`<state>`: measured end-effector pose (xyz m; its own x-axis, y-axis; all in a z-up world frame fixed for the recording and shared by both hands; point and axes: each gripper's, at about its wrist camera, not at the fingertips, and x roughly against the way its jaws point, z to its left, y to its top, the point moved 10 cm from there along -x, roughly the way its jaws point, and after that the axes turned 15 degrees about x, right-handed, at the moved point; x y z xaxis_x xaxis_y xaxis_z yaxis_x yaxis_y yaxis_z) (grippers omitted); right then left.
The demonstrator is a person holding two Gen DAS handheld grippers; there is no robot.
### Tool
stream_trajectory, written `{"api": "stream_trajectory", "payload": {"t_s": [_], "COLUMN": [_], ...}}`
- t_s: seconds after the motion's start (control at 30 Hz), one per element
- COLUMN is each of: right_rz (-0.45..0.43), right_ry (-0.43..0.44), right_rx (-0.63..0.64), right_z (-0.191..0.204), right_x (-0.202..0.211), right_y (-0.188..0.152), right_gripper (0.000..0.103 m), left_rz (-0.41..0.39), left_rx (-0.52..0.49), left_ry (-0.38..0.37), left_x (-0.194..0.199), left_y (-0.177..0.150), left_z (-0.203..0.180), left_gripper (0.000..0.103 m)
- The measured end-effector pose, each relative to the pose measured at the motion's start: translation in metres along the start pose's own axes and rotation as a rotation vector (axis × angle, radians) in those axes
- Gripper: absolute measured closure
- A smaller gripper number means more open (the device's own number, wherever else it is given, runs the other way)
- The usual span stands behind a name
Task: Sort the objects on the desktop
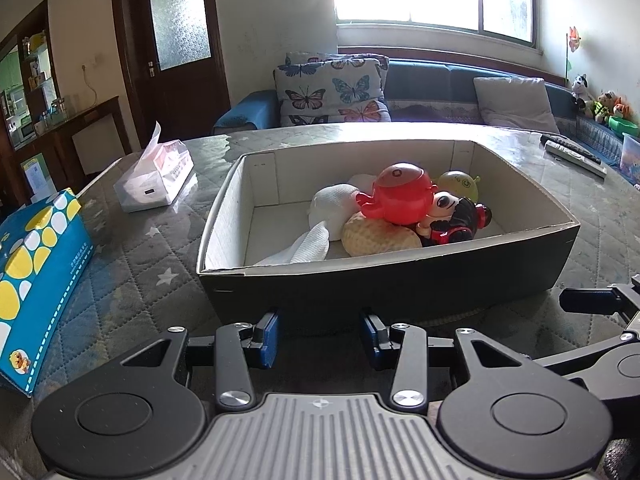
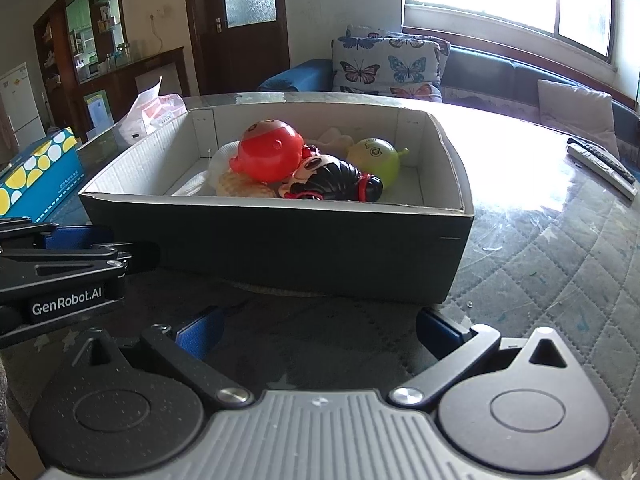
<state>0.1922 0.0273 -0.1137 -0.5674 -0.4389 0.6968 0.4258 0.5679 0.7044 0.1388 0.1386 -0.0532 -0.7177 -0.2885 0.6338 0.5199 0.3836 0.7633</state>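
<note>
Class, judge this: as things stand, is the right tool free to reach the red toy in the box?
Probably yes: the right tool is open and empty, the box has no lid, and the red toy lies on top.

Count of items on and around my table.

I count one cardboard box (image 1: 384, 280) holding one red octopus toy (image 1: 396, 196), one green ball toy (image 2: 374, 160), one black-haired doll (image 2: 332, 180), one yellow sponge (image 1: 376, 236) and two white cloths (image 1: 332, 204); outside it, two tissue packs (image 1: 154, 180) and two remote controls (image 1: 576, 154).
</note>
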Motion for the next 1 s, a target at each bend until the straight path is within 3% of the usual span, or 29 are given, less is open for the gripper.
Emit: {"api": "stream_trajectory", "payload": {"t_s": [1.0], "right_rz": [0.071], "right_ry": [0.008], "right_rx": [0.007], "right_z": [-0.006], "right_x": [-0.022], "right_y": [-0.001], "right_gripper": [0.000], "left_rz": [0.124], "left_rx": [0.040], "left_ry": [0.033], "left_x": [-0.025], "left_y": [-0.009], "left_z": [0.001], "left_gripper": [0.059]}}
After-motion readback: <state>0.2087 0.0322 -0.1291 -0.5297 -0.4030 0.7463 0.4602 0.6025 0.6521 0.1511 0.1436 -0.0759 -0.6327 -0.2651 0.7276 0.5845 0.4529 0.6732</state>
